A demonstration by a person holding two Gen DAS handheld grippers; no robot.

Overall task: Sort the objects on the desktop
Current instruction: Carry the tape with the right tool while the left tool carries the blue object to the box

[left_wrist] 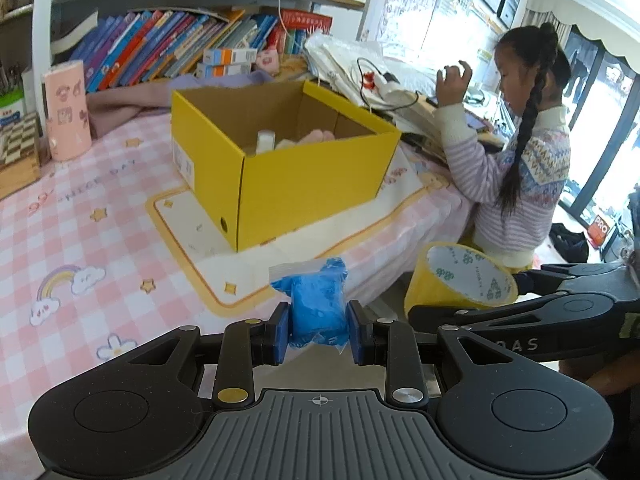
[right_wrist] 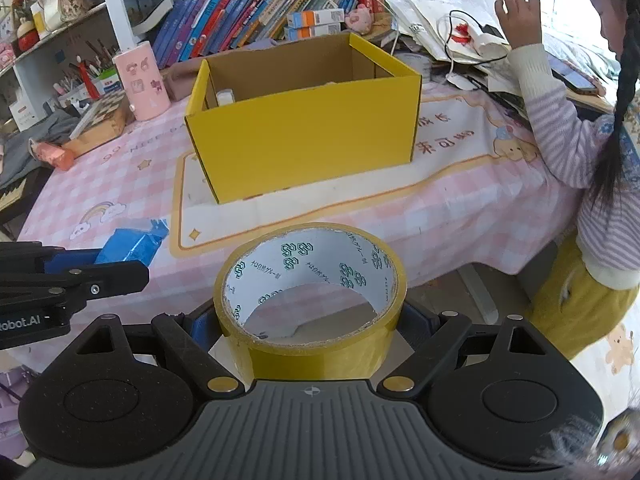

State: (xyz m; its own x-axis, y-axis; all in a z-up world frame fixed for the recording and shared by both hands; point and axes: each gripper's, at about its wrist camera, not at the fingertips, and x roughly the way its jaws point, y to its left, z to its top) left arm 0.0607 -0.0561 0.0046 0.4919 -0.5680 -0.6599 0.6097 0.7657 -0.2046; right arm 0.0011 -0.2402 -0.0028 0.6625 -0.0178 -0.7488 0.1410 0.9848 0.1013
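Observation:
My left gripper (left_wrist: 319, 332) is shut on a blue plastic packet (left_wrist: 318, 308) and holds it above the table's front edge. The packet also shows in the right wrist view (right_wrist: 132, 244). My right gripper (right_wrist: 310, 326) is shut on a yellow tape roll (right_wrist: 310, 308), held off the table's front edge; the roll shows in the left wrist view (left_wrist: 460, 280) to the right of my left gripper. An open yellow cardboard box (left_wrist: 288, 172) (right_wrist: 304, 136) stands on the table ahead of both grippers. A white object (left_wrist: 265, 141) and some pale items lie inside it.
The table has a pink checked cloth (left_wrist: 80, 216) (right_wrist: 460, 208). A pink cylinder (left_wrist: 66, 110) (right_wrist: 141, 80) stands left of the box. Books (left_wrist: 160, 44) fill the shelf behind. A girl (left_wrist: 520, 140) (right_wrist: 592, 120) sits at the table's right end beside papers and cables (right_wrist: 452, 28).

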